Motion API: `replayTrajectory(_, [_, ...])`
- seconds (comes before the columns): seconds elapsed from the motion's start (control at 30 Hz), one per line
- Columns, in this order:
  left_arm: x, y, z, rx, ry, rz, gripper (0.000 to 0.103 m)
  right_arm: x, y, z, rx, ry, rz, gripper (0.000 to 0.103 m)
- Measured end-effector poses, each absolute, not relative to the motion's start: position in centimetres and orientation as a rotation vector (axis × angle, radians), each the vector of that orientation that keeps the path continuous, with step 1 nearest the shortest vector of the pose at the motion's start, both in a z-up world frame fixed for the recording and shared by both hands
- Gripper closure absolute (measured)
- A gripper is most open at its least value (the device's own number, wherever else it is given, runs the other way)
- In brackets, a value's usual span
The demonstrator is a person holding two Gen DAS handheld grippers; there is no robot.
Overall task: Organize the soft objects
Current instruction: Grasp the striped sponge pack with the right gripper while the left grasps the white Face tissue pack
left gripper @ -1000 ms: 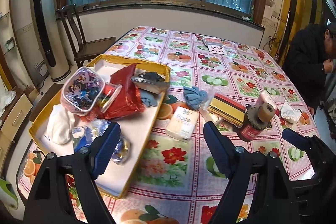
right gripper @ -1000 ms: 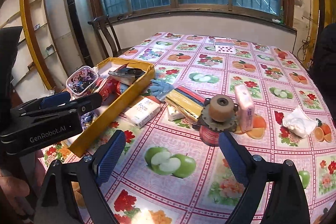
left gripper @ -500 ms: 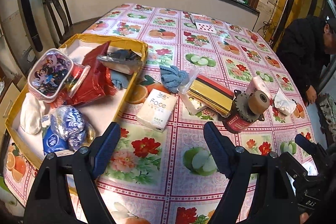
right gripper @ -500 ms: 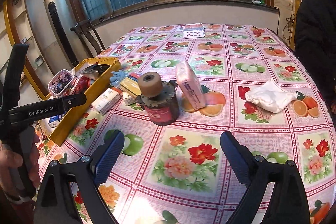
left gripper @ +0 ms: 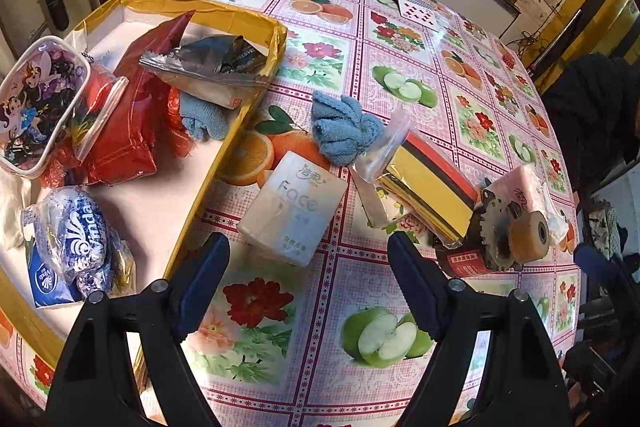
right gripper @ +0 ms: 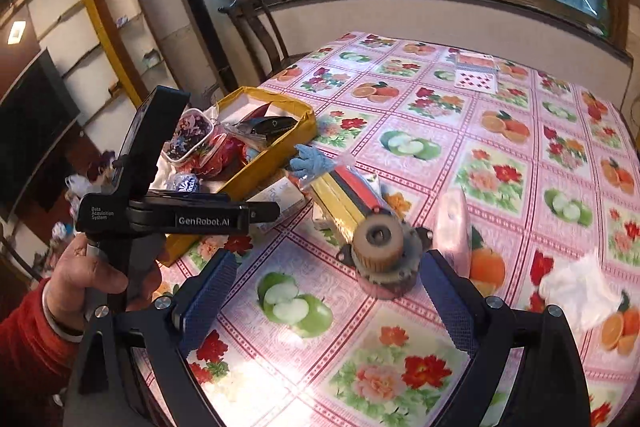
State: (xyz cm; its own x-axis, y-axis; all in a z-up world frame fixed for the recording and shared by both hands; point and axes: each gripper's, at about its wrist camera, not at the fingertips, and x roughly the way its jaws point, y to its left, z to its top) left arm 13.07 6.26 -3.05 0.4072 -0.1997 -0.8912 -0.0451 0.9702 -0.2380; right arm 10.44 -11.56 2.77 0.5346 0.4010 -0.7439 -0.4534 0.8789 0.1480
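My left gripper (left gripper: 308,269) is open and empty, hovering just short of a white "Face" tissue pack (left gripper: 294,207) on the tablecloth. Beyond the pack lies a crumpled blue cloth (left gripper: 344,131). The yellow box (left gripper: 224,147) to the left holds a red bag (left gripper: 128,115), a Vinda tissue pack (left gripper: 76,239), a cartoon pouch (left gripper: 36,107) and another blue cloth (left gripper: 200,119). My right gripper (right gripper: 324,291) is open and empty above the table, facing a red can topped with a tape roll (right gripper: 380,251). A pink tissue pack (right gripper: 452,223) stands beside the can; a white crumpled tissue (right gripper: 576,287) lies at right.
A bag of yellow, red and black sheets (left gripper: 428,183) lies between the blue cloth and the can (left gripper: 492,243). Playing cards (right gripper: 476,75) lie at the far side. A person in dark clothes (left gripper: 592,115) stands at the right edge. A wooden chair (right gripper: 256,31) stands behind the box.
My left gripper has dropped and moved closer to the white tissue pack. My right gripper swung left and nearer to the can, so the left gripper and hand loom larger.
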Motion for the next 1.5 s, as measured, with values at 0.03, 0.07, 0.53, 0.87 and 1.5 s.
replayTrajectory(0.03, [13.3, 6.4, -3.2, -0.249, 1.163, -0.106, 0.022, 11.4, -10.7, 2.8, -0.103, 0.886, 0.514, 0.009])
replayTrajectory(0.07, [13.5, 6.5, -3.3, -0.255, 1.174, -0.113, 0.022, 12.3, -9.9, 2.8, -0.136, 0.906, 0.519, 0.009])
replayTrajectory(0.53, [16.7, 6.1, -5.1, -0.182, 1.321, -0.186, 0.022, 19.4, -6.7, -0.9, -0.431, 1.134, 0.527, 0.007])
replayTrajectory(0.87, [17.9, 5.5, -5.5, -0.059, 1.331, -0.168, 0.022, 22.5, -4.2, -5.0, -0.610, 1.260, 0.543, 0.007])
replayTrajectory(1.5, [19.1, 5.2, -5.2, -0.018, 1.321, -0.204, 0.059, 23.9, -5.8, -4.7, -0.423, 1.274, 0.557, 0.056])
